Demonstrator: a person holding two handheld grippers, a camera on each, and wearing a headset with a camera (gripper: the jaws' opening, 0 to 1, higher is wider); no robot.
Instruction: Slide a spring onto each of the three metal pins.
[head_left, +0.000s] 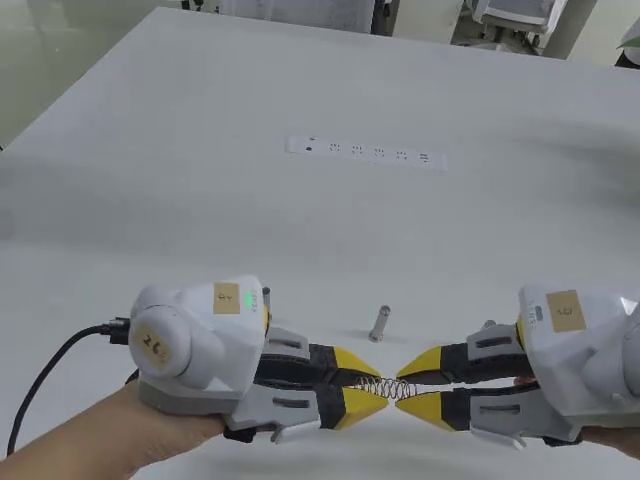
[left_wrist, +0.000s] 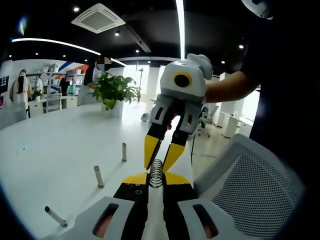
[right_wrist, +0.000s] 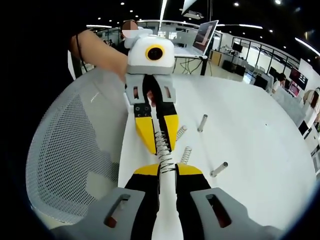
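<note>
A small metal spring (head_left: 379, 386) stretches between my two grippers just above the white table (head_left: 300, 220). My left gripper (head_left: 372, 392) is shut on one end of the spring (left_wrist: 156, 173). My right gripper (head_left: 408, 388) is shut on the other end of the spring (right_wrist: 164, 146). In the left gripper view three short metal pins stand apart on the table: the first pin (left_wrist: 124, 151), the second pin (left_wrist: 99, 176) and the third pin (left_wrist: 54, 216). One pin (head_left: 380, 323) stands just beyond the jaw tips. Two loose springs, one spring (right_wrist: 180, 132) and another spring (right_wrist: 186, 155), lie beside the left gripper's (right_wrist: 156, 131) jaws.
A white power strip (head_left: 365, 152) lies farther back on the table. A black cable (head_left: 50, 370) trails from the left gripper. A grey mesh chair (right_wrist: 75, 150) stands at the table's near edge. A potted plant (left_wrist: 115, 90) sits at the far end.
</note>
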